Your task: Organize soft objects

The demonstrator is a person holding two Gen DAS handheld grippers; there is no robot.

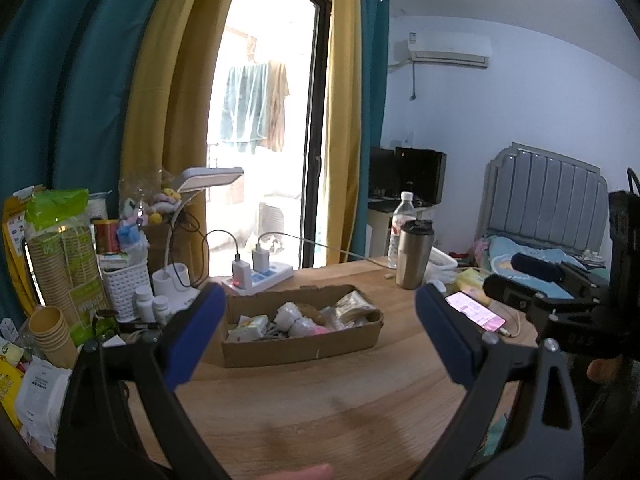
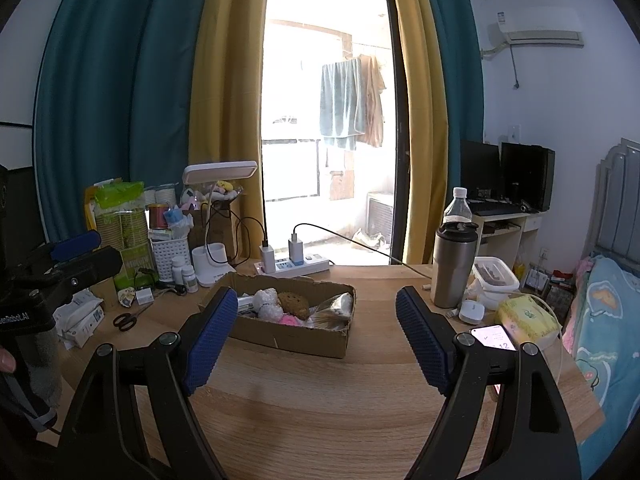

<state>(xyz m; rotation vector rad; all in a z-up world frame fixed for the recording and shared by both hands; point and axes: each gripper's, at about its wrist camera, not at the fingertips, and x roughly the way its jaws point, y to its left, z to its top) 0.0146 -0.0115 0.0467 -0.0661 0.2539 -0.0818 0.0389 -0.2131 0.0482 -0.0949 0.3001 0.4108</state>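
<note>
**What the two views leave unclear**

The cardboard box [image 2: 294, 330] hides the lower parts of the soft things inside behind its near wall; several of them are too small and jumbled to name. In the right wrist view the phone [image 2: 494, 338] is partly covered by the right gripper's [image 2: 316, 334] arm. The left gripper [image 2: 78, 248] is cut off by that view's left edge. Labels on the small white bottles [image 1: 154, 306] cannot be read.

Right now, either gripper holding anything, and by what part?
Nothing held. Left gripper and right gripper are both open and empty, short of the cardboard box.
</note>
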